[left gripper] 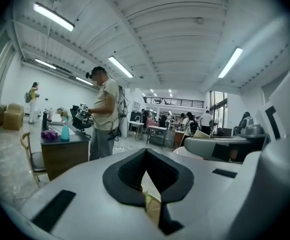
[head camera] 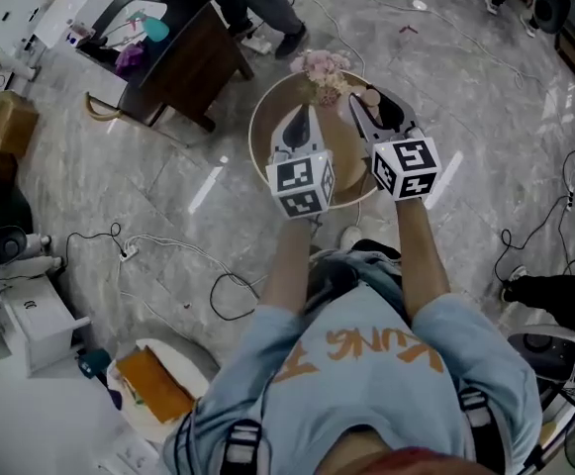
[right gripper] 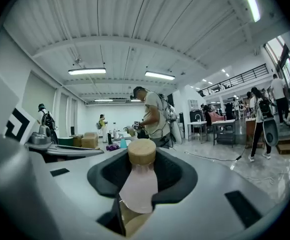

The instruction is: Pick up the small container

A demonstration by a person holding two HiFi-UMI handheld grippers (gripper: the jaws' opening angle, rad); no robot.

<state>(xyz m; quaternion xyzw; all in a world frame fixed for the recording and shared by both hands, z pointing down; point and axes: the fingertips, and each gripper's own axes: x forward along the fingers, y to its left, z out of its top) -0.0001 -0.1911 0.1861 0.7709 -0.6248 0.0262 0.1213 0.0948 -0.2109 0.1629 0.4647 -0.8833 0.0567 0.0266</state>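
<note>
The small container [right gripper: 140, 181] is a pale pink bottle with a round wooden lid. It is held off the table, and my right gripper [right gripper: 141, 171] is shut on its body with the lid pointing outward. In the head view the container [head camera: 370, 97] shows as a tan spot between the right gripper's [head camera: 378, 110] dark jaws, above the far side of the round wooden table [head camera: 265, 132]. My left gripper [head camera: 298, 119] hovers over the table's middle, beside the right one. Seen in the left gripper view, the left gripper [left gripper: 145, 176] has its jaws together with nothing between them.
A bunch of pink flowers [head camera: 319, 65] lies at the table's far rim. A dark desk [head camera: 180, 59] with clutter stands at the far left, and a person [head camera: 259, 6] walks beside it. Cables [head camera: 168, 257] trail over the marble floor, and a white box [head camera: 36, 321] sits at the near left.
</note>
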